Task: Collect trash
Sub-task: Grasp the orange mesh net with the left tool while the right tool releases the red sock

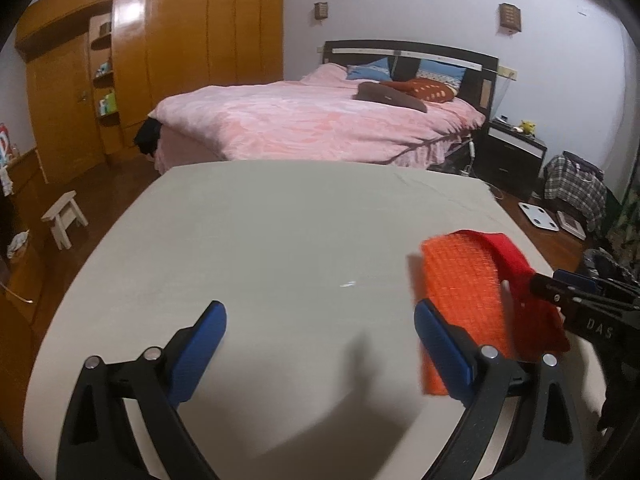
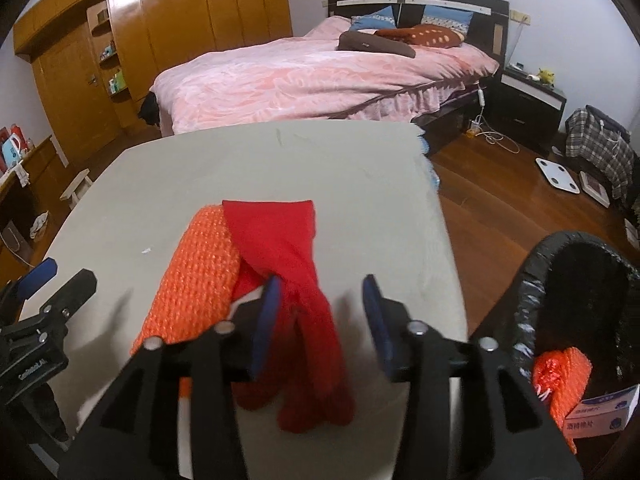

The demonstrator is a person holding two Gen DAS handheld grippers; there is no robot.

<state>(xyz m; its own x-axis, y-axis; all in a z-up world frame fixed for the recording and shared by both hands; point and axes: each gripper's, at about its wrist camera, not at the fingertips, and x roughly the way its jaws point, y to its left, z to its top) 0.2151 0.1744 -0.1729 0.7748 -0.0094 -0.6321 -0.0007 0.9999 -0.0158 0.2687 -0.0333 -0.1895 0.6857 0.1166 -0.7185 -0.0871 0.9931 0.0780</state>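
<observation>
An orange mesh net (image 2: 200, 276) and a red mesh net (image 2: 292, 280) lie overlapped on the grey table (image 2: 280, 168). They also show in the left wrist view, orange (image 1: 464, 284) and red (image 1: 536, 316). My right gripper (image 2: 322, 312) is open, its blue pads on either side of the red net's near part. My left gripper (image 1: 320, 332) is open and empty over the table, left of the nets. A small white scrap (image 1: 347, 285) lies on the table ahead of it. A black-lined trash bin (image 2: 576, 280) beside the table holds an orange net (image 2: 560, 372) and a white box (image 2: 600, 416).
A bed with a pink cover (image 1: 312, 124) stands beyond the table. A wooden wardrobe (image 1: 160, 52) fills the left wall. A small white stool (image 1: 64, 216) stands on the wooden floor at left. A nightstand (image 2: 532, 96), a white scale (image 2: 558, 175) and a plaid bag (image 2: 600, 148) are at right.
</observation>
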